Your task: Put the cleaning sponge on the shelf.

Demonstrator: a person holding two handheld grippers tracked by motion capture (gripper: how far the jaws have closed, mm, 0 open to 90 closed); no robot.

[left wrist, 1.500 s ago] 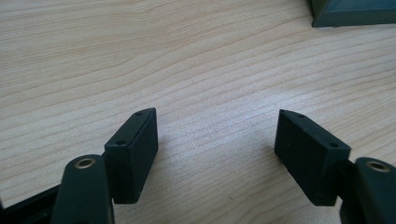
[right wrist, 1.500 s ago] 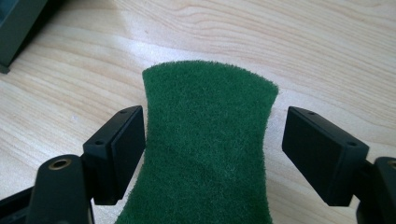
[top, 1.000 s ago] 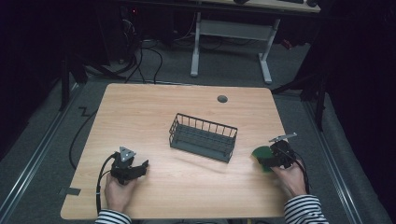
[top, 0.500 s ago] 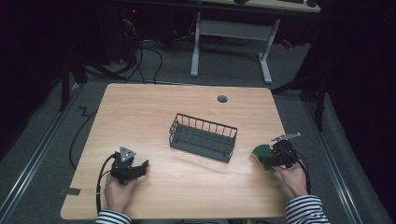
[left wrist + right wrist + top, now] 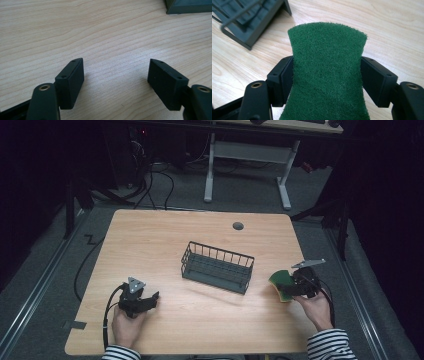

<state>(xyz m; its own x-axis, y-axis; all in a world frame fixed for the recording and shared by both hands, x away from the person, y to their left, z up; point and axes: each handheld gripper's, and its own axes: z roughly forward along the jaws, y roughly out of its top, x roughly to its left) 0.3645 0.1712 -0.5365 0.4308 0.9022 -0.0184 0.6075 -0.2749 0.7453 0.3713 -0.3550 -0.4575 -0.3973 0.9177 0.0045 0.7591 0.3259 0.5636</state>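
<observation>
Risk, left side: the left gripper (image 5: 150,299) sits low over the table (image 5: 165,240), at its near-left part, well apart from the wire basket (image 5: 217,267). It plays no part in the carry, so the chance of trouble here is small, except that its cable could drag if the hand moves.

Risk, centre: the basket stands mid-table with thin upright wires. A sponge brought in low would likely catch on the rim and fold or push the basket along.

Risk, right side: the sponge (image 5: 327,75) is soft and visibly squeezed in at the waist. If the grip eases, it may spring out or slip.

Tongs, left: in the left gripper view the jaws stand wide apart over bare wood, holding nothing.

Tongs, right: the right gripper (image 5: 292,288) pinches the sponge by its two sides, jaws closed partway. The sponge is at the table's near-right part, just right of the basket, green face up.
</observation>
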